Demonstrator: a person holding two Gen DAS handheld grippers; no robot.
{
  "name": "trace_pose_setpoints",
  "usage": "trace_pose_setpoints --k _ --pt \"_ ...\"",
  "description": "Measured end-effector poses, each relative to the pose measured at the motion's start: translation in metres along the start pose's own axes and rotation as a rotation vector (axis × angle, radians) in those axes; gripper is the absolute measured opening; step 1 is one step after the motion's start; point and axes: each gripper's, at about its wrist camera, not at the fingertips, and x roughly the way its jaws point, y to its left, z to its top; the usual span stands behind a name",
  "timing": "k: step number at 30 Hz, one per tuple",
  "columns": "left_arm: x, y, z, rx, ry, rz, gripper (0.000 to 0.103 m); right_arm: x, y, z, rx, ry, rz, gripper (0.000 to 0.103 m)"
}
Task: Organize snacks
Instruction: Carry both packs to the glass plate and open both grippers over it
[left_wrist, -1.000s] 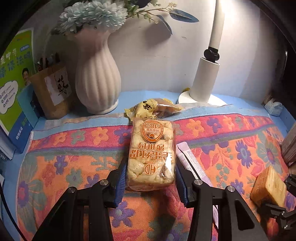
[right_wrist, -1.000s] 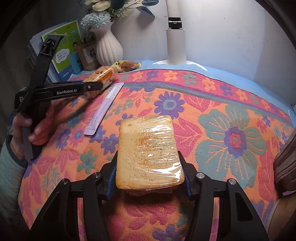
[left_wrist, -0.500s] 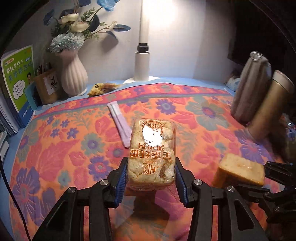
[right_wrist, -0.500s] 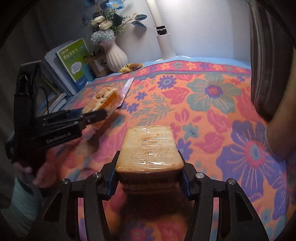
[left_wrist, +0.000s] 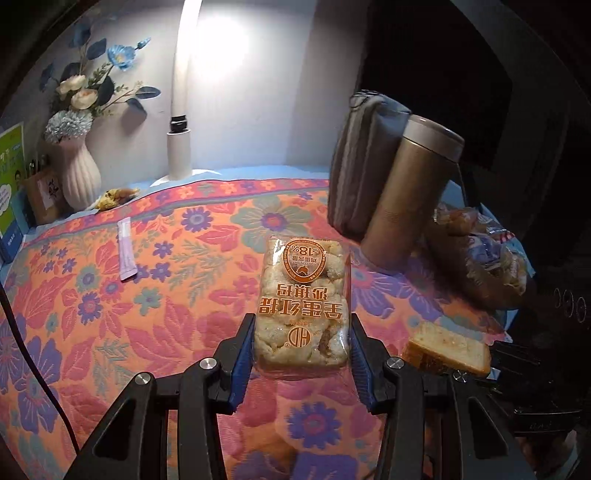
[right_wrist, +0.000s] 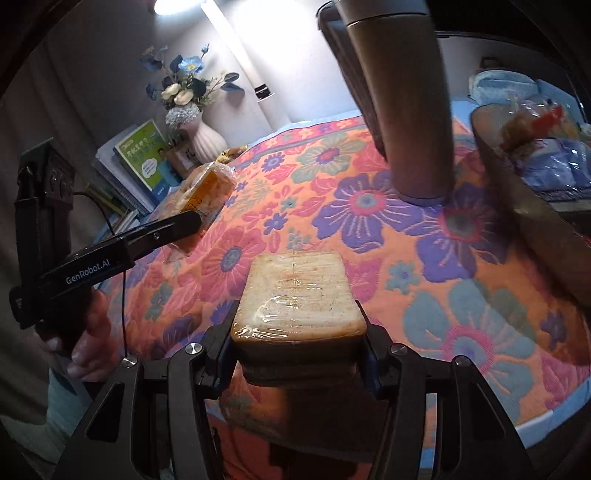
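Observation:
My left gripper (left_wrist: 301, 354) is shut on a clear packet of pale puffed cake with orange print (left_wrist: 303, 301), held above the flowered cloth. My right gripper (right_wrist: 299, 347) is shut on a plastic-wrapped toast sandwich (right_wrist: 297, 295), also lifted off the cloth. In the left wrist view the sandwich (left_wrist: 448, 349) shows at lower right; in the right wrist view the cake packet (right_wrist: 207, 195) and the left gripper's black finger (right_wrist: 162, 230) show at left. A brown basket (right_wrist: 517, 192) with several wrapped snacks stands at the right, beyond the flask.
A bronze flask (left_wrist: 410, 192) and a grey pouch (left_wrist: 362, 162) stand close ahead on the right. On the cloth lie a pink sachet (left_wrist: 125, 249) and a yellow snack (left_wrist: 112, 197) by the white vase (left_wrist: 79, 177). A lamp (left_wrist: 179, 155) and books (right_wrist: 142, 158) stand at the back.
Both grippers have carried their snacks rightwards across the cloth, away from the vase and the lamp. The flask, the pouch and the basket have come into close view.

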Motion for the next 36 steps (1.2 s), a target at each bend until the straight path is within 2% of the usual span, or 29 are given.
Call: trace_pose_setpoints --k 4,10,13,18,20,24,30,31,32,36 --pt "-0.001 -0.044 0.006 0.070 -0.002 -0.063 0.045 -0.043 -0.015 -0.001 0.024 -0.085 0.000 0.053" --pt "-0.004 -0.115 0.028 0.197 -0.037 -0.159 0.045 -0.108 -0.050 0.015 0.066 -0.262 -0.086 0.053" --pt "0.002 -0.149 0.042 0.252 -0.056 -0.205 0.045 -0.133 -0.080 0.026 0.106 -0.346 -0.167 0.053" --pt "0.029 -0.202 0.068 0.314 -0.081 -0.246 0.045 -0.156 -0.141 0.050 0.187 -0.435 -0.294 0.053" --pt "0.044 -0.217 0.081 0.310 -0.074 -0.269 0.045 -0.156 -0.160 0.060 0.207 -0.451 -0.367 0.053" --pt "0.071 -0.239 0.098 0.314 -0.073 -0.259 0.045 -0.154 -0.198 0.072 0.268 -0.449 -0.427 0.053" --pt "0.104 -0.259 0.105 0.322 -0.021 -0.231 0.046 -0.141 -0.227 0.074 0.350 -0.379 -0.380 0.057" --pt "0.110 -0.261 0.105 0.321 -0.006 -0.225 0.050 -0.145 -0.230 0.072 0.351 -0.373 -0.381 0.060" --pt "0.114 -0.261 0.106 0.318 0.004 -0.224 0.053 -0.147 -0.229 0.071 0.351 -0.380 -0.373 0.064" --pt "0.117 -0.258 0.104 0.308 0.001 -0.227 0.054 -0.159 -0.224 0.068 0.336 -0.413 -0.385 0.067"
